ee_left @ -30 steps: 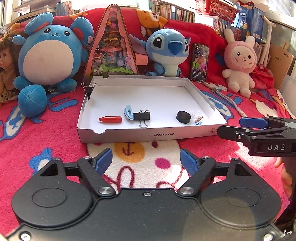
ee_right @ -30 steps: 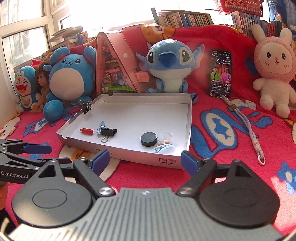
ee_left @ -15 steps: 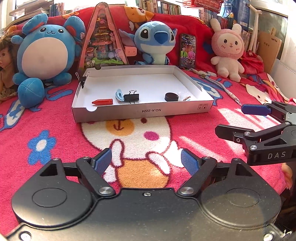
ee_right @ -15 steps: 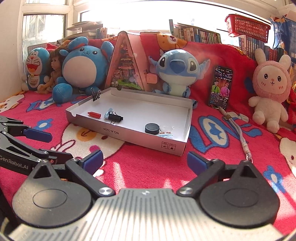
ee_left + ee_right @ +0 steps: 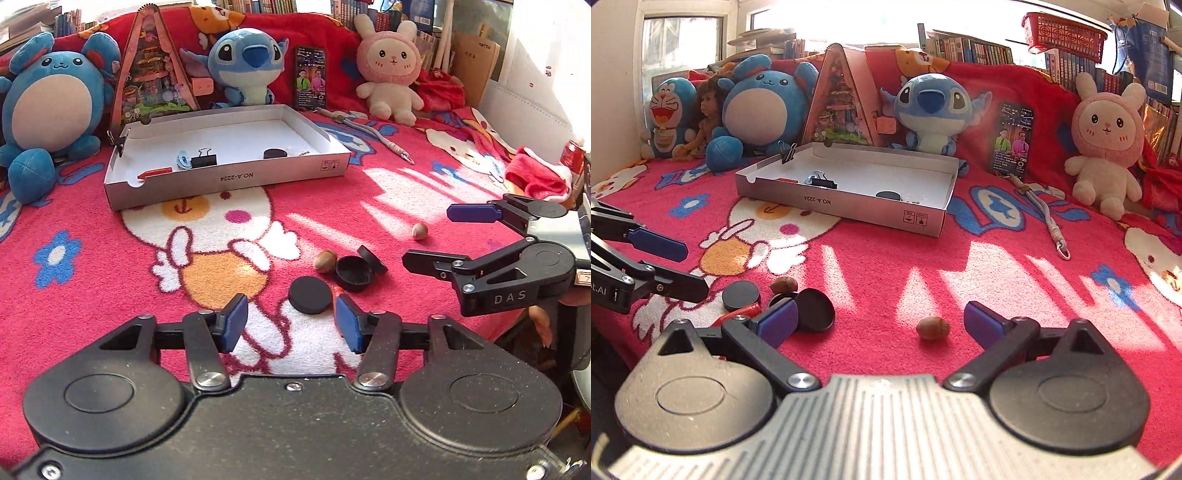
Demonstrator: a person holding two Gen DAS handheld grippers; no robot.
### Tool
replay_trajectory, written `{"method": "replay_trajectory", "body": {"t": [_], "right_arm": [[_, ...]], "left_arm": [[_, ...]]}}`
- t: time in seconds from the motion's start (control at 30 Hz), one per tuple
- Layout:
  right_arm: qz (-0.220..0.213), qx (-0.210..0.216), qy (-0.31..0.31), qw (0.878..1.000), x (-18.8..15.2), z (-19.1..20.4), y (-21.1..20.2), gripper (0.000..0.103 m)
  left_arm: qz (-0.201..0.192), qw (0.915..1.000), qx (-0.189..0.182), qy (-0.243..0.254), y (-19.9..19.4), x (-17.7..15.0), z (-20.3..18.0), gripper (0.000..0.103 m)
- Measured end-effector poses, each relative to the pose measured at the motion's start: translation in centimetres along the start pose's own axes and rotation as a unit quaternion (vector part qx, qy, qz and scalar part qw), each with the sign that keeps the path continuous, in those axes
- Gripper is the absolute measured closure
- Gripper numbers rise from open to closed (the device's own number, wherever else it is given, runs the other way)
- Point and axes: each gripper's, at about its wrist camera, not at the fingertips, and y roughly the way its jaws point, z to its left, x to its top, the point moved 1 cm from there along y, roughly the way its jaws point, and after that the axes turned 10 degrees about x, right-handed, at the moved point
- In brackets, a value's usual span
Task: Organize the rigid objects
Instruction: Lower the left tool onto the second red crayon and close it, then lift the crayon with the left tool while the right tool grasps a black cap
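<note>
A white cardboard tray (image 5: 229, 181) (image 5: 849, 206) lies on the red blanket and holds a red piece (image 5: 155, 172), a binder clip (image 5: 203, 159) and a black disc (image 5: 274, 153). Loose on the blanket near me are a black disc (image 5: 309, 295) (image 5: 741, 295), an open black round case (image 5: 354, 273) (image 5: 814, 309), a nut (image 5: 325, 260) (image 5: 783, 285), a second nut (image 5: 419, 231) (image 5: 933, 327) and a red piece (image 5: 744, 311). My left gripper (image 5: 290, 323) is open just behind the loose disc. My right gripper (image 5: 881, 323) is open, with the second nut between its fingers' reach.
Plush toys (image 5: 51, 107) (image 5: 247, 62) (image 5: 391, 74), a triangular toy house (image 5: 153, 74) and a phone (image 5: 311, 78) stand behind the tray. A grey lanyard (image 5: 1049, 218) lies right of it. A red cloth (image 5: 535, 173) and a can (image 5: 571, 157) sit at far right.
Both grippers have pulled back from the tray and dropped lower. The loose discs, case and nuts on the near blanket have come into view.
</note>
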Motion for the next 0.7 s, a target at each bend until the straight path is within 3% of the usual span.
{"method": "replay_trajectory", "body": {"t": [0.13, 0.2, 0.33, 0.4, 0.47, 0.57, 0.7], "right_arm": [[-0.001, -0.002, 0.005, 1.000, -0.4, -0.1, -0.1, 0.004], [-0.001, -0.002, 0.005, 1.000, -0.6, -0.1, -0.1, 0.004], [0.001, -0.001, 0.002, 1.000, -0.8, 0.1, -0.1, 0.007], [0.007, 0.002, 0.000, 1.000, -0.9, 0.3, 0.0, 0.012], [0.013, 0.004, -0.002, 1.000, -1.1, 0.5, 0.1, 0.023], [0.019, 0.008, -0.005, 1.000, -1.3, 0.8, 0.3, 0.033], [0.021, 0.020, -0.008, 1.000, -1.4, 1.4, 0.6, 0.037]], "left_arm": [[0.009, 0.9993, -0.037, 0.007, -0.2, -0.2, -1.4, 0.074], [0.009, 0.9990, -0.041, 0.013, 0.1, -0.2, -2.0, 0.075], [0.015, 0.9994, -0.023, 0.018, 1.4, -0.4, -3.0, 0.081], [0.020, 0.9995, -0.014, 0.017, 2.3, -0.5, -3.2, 0.085], [0.023, 0.9996, -0.005, 0.015, 2.7, -0.6, -3.2, 0.093], [0.019, 0.9996, 0.000, 0.021, 2.6, -0.6, -2.8, 0.093], [0.018, 0.9993, 0.023, 0.025, 2.3, -0.7, -1.5, 0.093]]}}
